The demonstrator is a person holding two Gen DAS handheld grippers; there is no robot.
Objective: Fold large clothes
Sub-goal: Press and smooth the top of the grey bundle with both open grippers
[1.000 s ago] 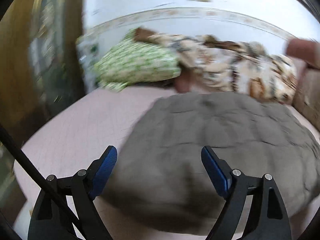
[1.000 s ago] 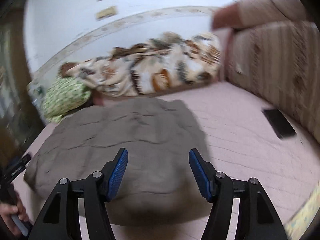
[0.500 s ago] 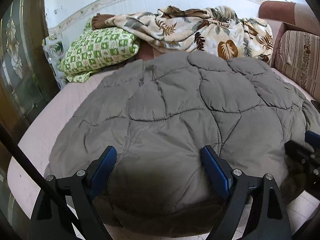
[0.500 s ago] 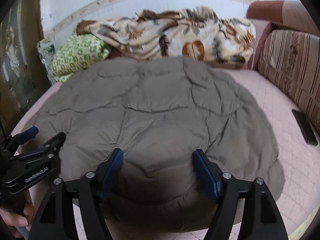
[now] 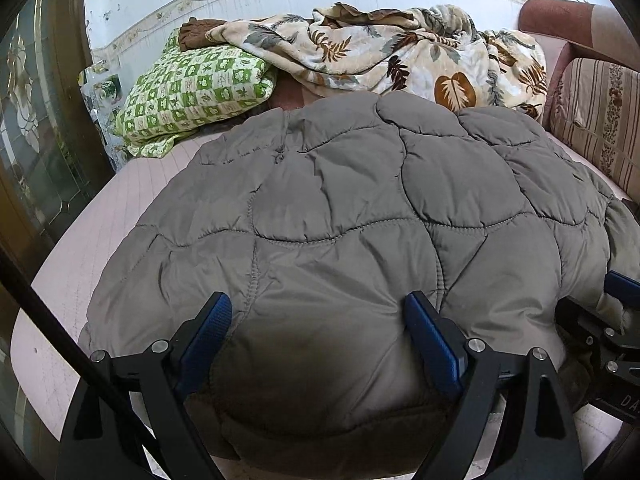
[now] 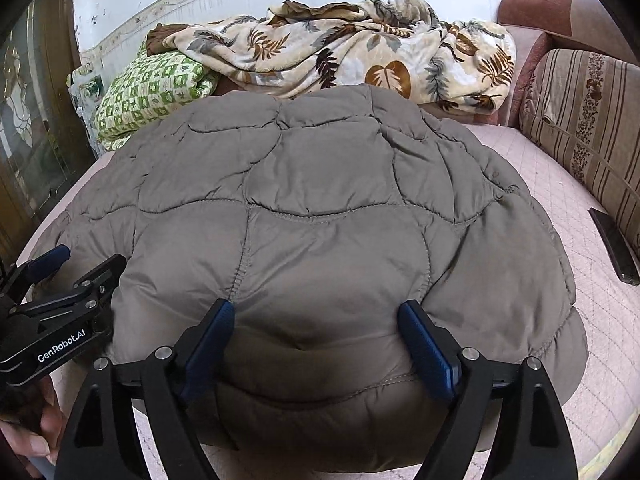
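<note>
A large grey quilted jacket [image 5: 340,208] lies spread on the pink bed [image 5: 100,232]; it also fills the right wrist view [image 6: 320,208]. My left gripper [image 5: 316,320] is open, its blue fingers straddling the jacket's near edge on the left side. My right gripper [image 6: 316,320] is open too, its fingers either side of the near hem further right. Each gripper shows in the other's view: the right one at the edge [image 5: 600,320], the left one [image 6: 68,280] held by a hand.
A green checked pillow [image 5: 192,88] and a leaf-print blanket [image 5: 392,52] lie at the back by the wall. A striped cushion [image 6: 580,120] stands at the right. A dark phone [image 6: 612,244] lies on the bed at the right. A glass door [image 5: 36,120] is at the left.
Both grippers have come down and forward to the jacket's near edge, so the jacket now fills the views. Both stay open.
</note>
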